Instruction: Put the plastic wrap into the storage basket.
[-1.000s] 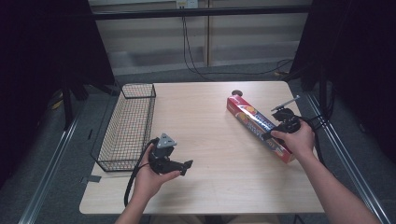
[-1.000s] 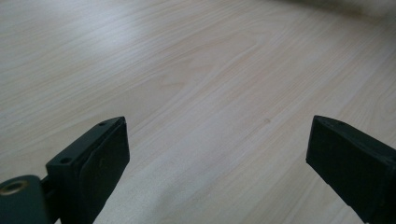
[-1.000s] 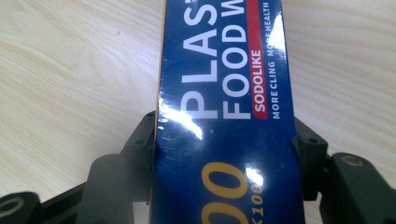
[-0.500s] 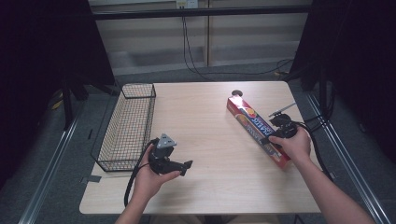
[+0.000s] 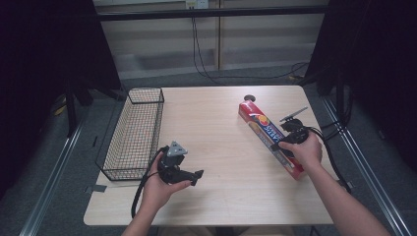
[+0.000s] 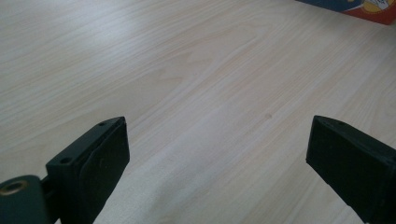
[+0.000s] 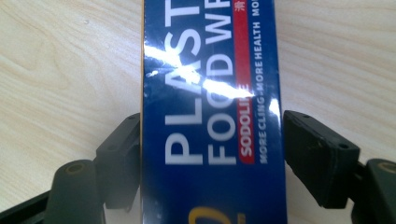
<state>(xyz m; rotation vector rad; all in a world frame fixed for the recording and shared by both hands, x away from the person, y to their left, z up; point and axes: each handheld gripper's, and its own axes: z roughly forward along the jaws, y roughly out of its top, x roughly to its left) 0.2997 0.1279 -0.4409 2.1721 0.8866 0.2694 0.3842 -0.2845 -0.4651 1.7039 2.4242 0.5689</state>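
A long plastic food wrap box [image 5: 260, 125], blue on top with red sides, lies diagonally on the right half of the wooden table [image 5: 216, 123]. My right gripper [image 5: 285, 147] comes down over the box's middle. In the right gripper view the box [image 7: 210, 93] runs between the two jaws, and the gripper [image 7: 212, 123] is shut on it with both jaws against its sides. My left gripper [image 5: 195, 175] is held low over the table's front left, open, pointing right. In the left gripper view its jaws [image 6: 217, 135] stand wide apart over bare wood, and a corner of the box [image 6: 364, 7] shows far off.
A black wire basket [image 5: 135, 128] stands along the table's left edge, beside the left hand. A small dark round thing [image 5: 250, 97] lies just beyond the box's far end. Cables trail off the table's right side [image 5: 334, 132].
The right hand and its gripper slid up along the box from its near end to its middle and settled onto it. The left gripper has stayed still.
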